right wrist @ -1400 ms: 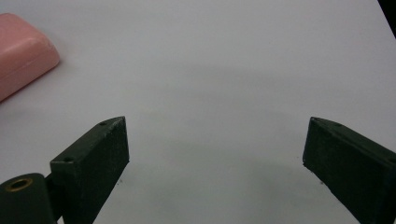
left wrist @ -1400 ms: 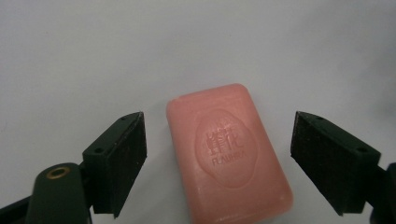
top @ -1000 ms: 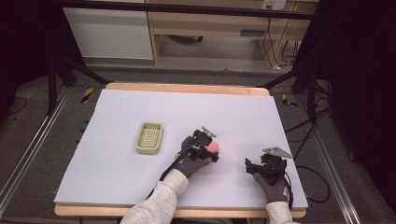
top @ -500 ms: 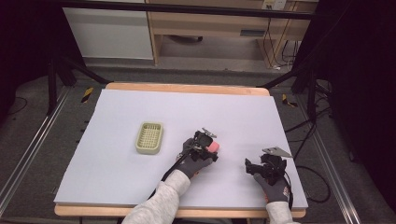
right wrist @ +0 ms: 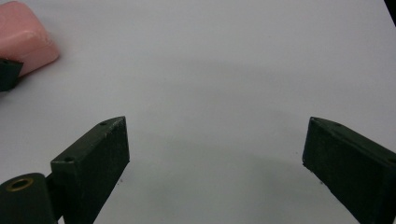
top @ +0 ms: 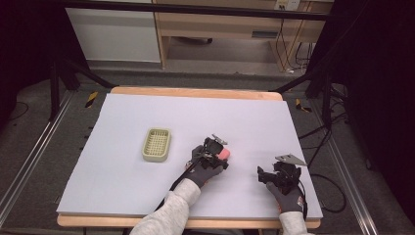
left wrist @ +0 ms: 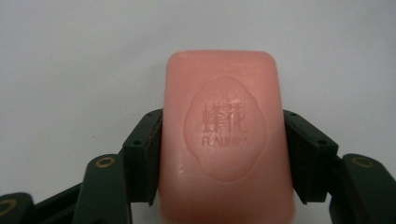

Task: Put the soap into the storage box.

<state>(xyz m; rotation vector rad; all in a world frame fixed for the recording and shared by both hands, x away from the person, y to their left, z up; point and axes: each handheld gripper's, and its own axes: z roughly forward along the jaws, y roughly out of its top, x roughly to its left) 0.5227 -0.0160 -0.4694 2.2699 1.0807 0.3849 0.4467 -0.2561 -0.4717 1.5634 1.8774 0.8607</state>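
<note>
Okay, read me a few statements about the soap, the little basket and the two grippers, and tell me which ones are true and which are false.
1. The left gripper is shut on the pink soap bar. True: both jaws press its long sides, having just been closing.
2. The soap bar lies inside the basket. False: it is on the white table, to the right of the basket and apart from it.
3. The right gripper holds a second soap bar. False: its jaws stand wide apart with bare table between them.
4. The soap bar has a stamped emblem on its top face. True.
5. The basket is dark blue. False: it is pale yellow-green.
</note>
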